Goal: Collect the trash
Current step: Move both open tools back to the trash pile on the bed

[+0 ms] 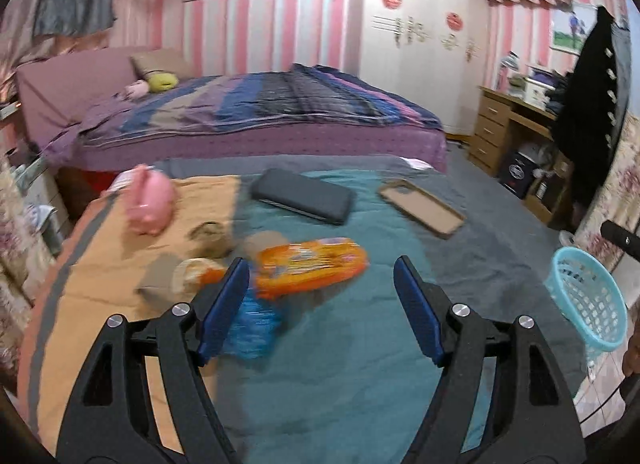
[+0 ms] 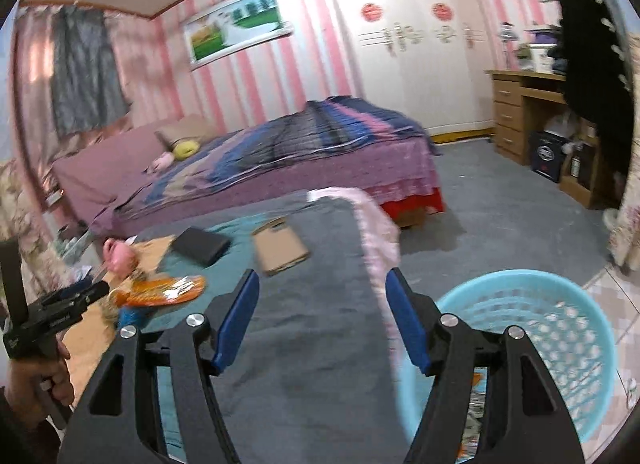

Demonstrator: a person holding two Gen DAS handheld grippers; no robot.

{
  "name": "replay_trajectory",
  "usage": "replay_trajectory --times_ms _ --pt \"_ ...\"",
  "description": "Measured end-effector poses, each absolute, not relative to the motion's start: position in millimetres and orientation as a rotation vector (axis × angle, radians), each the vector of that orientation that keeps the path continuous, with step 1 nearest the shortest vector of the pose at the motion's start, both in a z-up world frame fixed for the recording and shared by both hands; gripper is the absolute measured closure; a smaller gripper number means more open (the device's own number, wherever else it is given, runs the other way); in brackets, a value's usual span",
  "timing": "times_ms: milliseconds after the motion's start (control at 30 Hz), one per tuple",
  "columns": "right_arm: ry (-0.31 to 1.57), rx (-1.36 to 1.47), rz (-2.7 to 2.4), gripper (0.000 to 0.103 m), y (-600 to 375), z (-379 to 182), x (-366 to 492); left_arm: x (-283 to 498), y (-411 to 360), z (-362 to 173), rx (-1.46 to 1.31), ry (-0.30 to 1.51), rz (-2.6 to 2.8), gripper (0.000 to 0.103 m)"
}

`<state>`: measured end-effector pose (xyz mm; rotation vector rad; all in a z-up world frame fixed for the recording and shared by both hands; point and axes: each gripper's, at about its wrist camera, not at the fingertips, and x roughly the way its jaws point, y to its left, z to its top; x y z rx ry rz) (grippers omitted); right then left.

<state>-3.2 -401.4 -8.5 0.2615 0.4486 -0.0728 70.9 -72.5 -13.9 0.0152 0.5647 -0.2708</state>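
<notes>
While the left gripper (image 1: 322,290) stands released and empty, an orange wrapper (image 1: 310,266) and blue wrapper (image 1: 254,328) remain uncollected on the bedspread (image 1: 340,364). Right view: right gripper (image 2: 320,314) released; basket (image 2: 560,328) already holds some litter.

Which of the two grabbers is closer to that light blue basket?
Right. The right gripper hangs open beside the basket's rim, one finger overlapping it. The left gripper is open over the orange wrapper, the basket far off to its side.
</notes>
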Motion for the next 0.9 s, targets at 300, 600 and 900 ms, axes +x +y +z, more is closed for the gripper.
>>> replay_trajectory --times_ms 300,600,900 --pt "0.473 0.198 0.062 0.037 -312 -11 23 77 0 -32 -0.02 0.615 -0.186 0.03" --pt "0.46 0.156 0.131 0.036 -255 -9 39 83 38 -43 -0.066 0.615 -0.162 0.03" --pt "0.485 0.056 0.201 0.032 -208 9 85 94 29 -56 -0.049 0.625 -0.237 0.03"
